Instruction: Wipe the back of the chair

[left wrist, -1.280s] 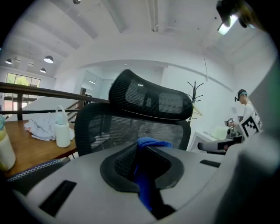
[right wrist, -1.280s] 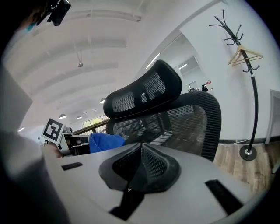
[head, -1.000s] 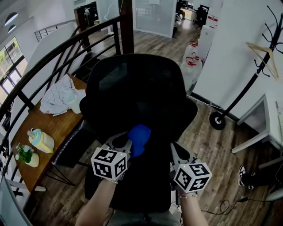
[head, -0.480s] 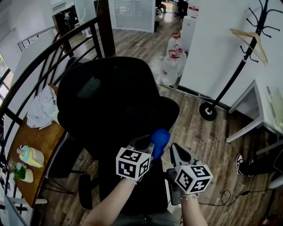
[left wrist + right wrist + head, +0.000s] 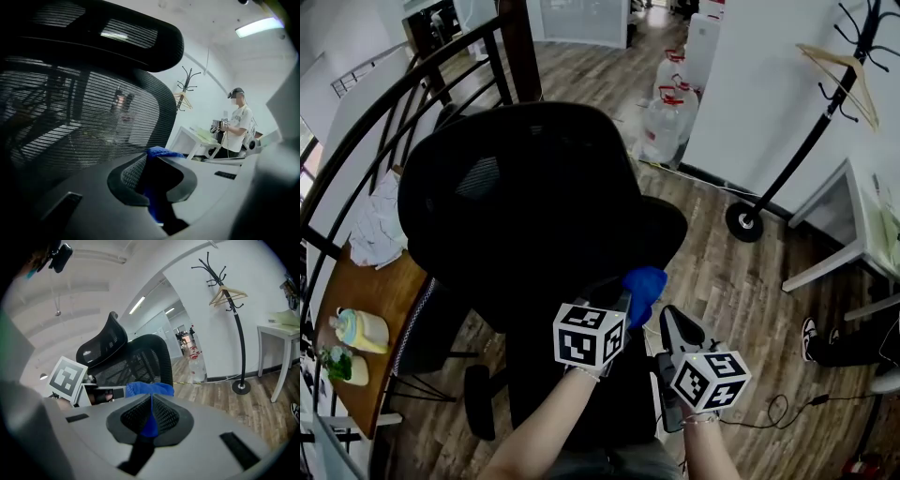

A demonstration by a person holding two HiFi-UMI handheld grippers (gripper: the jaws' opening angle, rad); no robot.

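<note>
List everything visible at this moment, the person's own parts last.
office chair: one, black, centre
blue cloth: one, by chair's back
wooden table: one, brown, left
white cloth: one, on that table
bottle: one, pale yellow, same table
water jugs: several, clear, beyond chair
coat stand: one, black, right
white desk: one, far right
railing: one, black, left
left gripper: shut on blue cloth
right gripper: shut on blue cloth

No text, labels or numbers I can read, only square coded markers on left cube [image 5: 590, 335], right cube [image 5: 709, 380].
</note>
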